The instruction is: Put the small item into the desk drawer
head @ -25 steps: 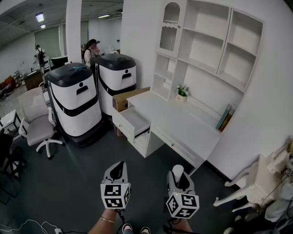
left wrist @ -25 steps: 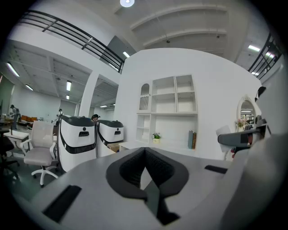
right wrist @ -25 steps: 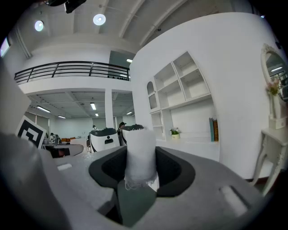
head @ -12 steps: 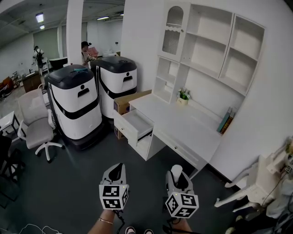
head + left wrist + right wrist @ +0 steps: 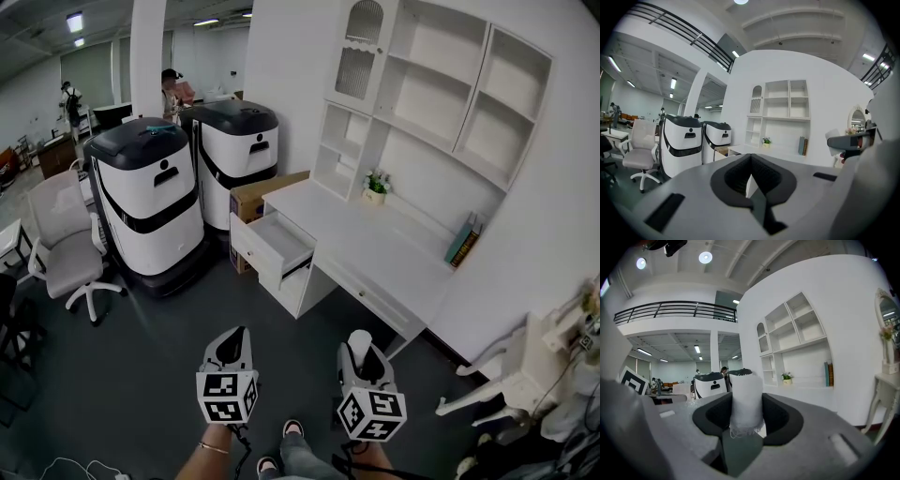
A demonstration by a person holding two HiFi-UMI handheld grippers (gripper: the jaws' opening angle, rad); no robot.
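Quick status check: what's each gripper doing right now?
Left gripper: closed, nothing between its jaws.
Right gripper: closed on a small white cloth roll.

The desk and its drawer are white, and so is the small item. The left gripper and right gripper are grey with black-and-white square-marker cubes. The floor is dark grey.

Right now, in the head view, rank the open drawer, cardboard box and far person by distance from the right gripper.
1. Open drawer, at the desk's left end.
2. Cardboard box, on the floor just behind the drawer.
3. Person, far back left.
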